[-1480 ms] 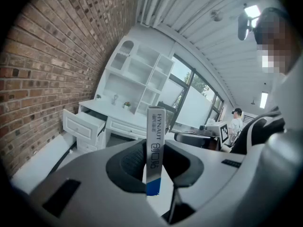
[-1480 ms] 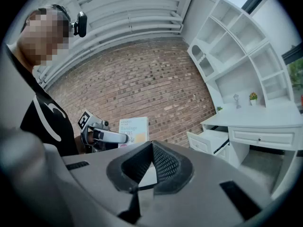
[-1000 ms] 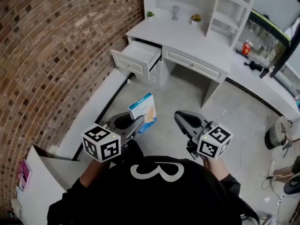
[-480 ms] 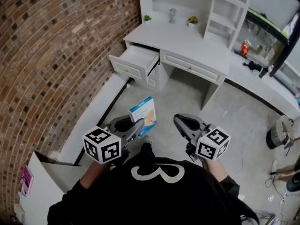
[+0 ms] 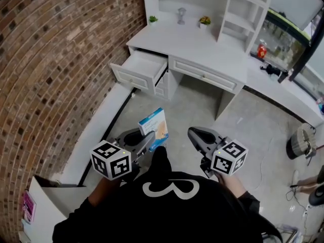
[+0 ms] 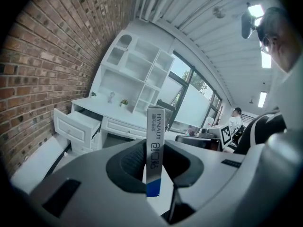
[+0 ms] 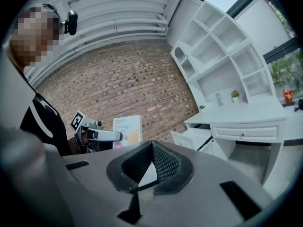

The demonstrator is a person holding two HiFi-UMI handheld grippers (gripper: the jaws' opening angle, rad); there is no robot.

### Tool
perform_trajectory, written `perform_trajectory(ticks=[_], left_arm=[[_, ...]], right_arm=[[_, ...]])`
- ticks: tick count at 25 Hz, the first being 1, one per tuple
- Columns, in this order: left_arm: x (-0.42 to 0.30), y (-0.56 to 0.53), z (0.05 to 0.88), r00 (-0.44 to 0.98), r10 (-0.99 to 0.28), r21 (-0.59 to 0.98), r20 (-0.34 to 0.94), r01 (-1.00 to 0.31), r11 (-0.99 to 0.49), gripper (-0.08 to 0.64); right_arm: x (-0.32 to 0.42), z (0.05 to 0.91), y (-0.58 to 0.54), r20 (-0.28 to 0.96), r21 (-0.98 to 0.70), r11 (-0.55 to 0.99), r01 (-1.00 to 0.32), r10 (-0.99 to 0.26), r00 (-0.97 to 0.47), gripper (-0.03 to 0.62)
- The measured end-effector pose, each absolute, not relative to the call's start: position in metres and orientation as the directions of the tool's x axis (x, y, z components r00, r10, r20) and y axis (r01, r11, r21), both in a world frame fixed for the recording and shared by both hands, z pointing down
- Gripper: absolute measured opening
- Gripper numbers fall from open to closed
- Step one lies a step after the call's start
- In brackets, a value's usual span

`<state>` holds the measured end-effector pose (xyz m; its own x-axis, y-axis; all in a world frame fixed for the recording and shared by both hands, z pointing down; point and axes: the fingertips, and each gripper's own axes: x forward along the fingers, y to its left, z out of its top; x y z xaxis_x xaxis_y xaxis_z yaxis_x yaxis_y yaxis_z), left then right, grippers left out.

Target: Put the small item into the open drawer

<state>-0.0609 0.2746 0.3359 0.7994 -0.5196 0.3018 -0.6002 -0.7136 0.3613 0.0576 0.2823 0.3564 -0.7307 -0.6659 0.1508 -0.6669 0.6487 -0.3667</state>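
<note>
1. Far left I see a brick wall (image 5: 50, 59) running up to the white desk (image 5: 212, 49).
2. The left gripper (image 5: 146, 142) is low in the head view, its marker cube (image 5: 111, 159) nearest to me; the claw is closed narrowly on the small box (image 5: 154, 127); in the left gripper view the box stands upright and edge-on between the two pads, its blue bottom end down in the jaw gap.
3. The box is therefore in the air above the grey floor (image 5: 202, 110), clamped by its lower part, light blue and white face showing in the head view.
4. The open drawer (image 5: 139, 70) juts from the left end of the desk; it is well apart from the box, farther ahead along the wall.
5. The right gripper (image 5: 194, 132) is level with the left one, just beside the box but not touching it; its claw is pinched together at the tips with nothing between the pads; its own marker cube (image 5: 229, 157) sits close to my body.
6. Shelves (image 5: 238, 9) rise behind the desk on the right.
</note>
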Motion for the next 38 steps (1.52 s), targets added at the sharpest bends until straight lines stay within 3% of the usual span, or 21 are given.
perform_trajectory(ticks=[24, 38], left_arm=[[-0.076, -0.063, 0.383, 0.79, -0.477, 0.469, 0.386, -0.613, -0.636, 0.083], [-0.087, -0.171, 0.399, 0.748, -0.509, 0.384, 0.425, -0.659, -0.647, 0.083]], right_arm=[[0.044, 0.39, -0.047, 0.252, -0.463, 0.567, -0.681, -0.652, -0.715, 0.01], [0.038, 0.394, -0.145, 0.262, -0.418, 0.584, -0.696, -0.656, -0.708, 0.009]])
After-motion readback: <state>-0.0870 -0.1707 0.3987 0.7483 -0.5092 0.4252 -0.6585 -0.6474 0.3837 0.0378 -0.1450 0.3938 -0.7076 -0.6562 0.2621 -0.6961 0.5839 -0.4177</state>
